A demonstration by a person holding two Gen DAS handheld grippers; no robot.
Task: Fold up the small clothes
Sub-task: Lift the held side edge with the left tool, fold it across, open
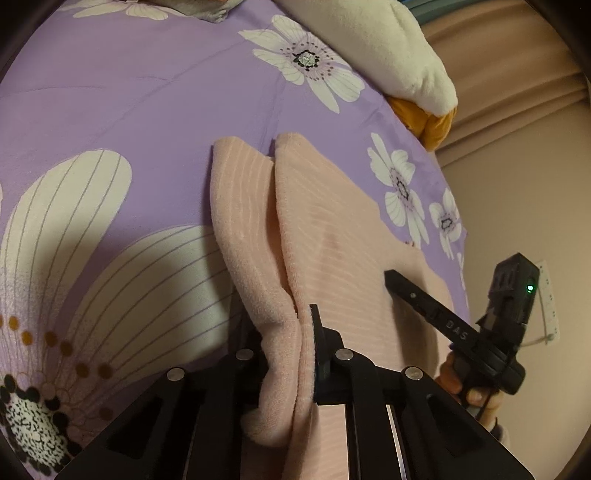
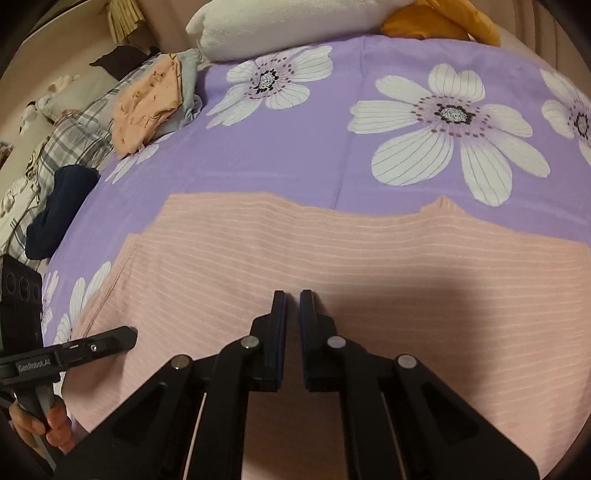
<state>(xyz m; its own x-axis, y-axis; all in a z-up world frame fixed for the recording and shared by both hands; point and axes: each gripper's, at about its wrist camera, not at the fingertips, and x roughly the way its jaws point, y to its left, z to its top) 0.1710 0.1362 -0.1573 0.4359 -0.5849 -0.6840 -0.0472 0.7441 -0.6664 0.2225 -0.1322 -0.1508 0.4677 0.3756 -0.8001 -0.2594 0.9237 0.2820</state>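
A pink ribbed garment (image 2: 295,240) lies spread on the purple flowered bedspread (image 2: 295,155). In the left wrist view the garment (image 1: 332,229) shows two bunched folds, and my left gripper (image 1: 291,317) is shut on its near edge, lifting a pleat; the left finger is hidden behind the cloth. My right gripper (image 2: 293,295) hovers over the middle of the garment with its jaws nearly closed, a narrow gap between them and nothing held. The right gripper also shows in the left wrist view (image 1: 391,277), and the left one in the right wrist view (image 2: 125,334).
A white pillow (image 2: 288,26) and an orange cloth (image 2: 443,22) lie at the far edge of the bed. A pile of clothes (image 2: 147,99), a plaid blanket (image 2: 70,144) and a dark garment (image 2: 59,206) sit at the left. A wall lies to the right (image 1: 517,184).
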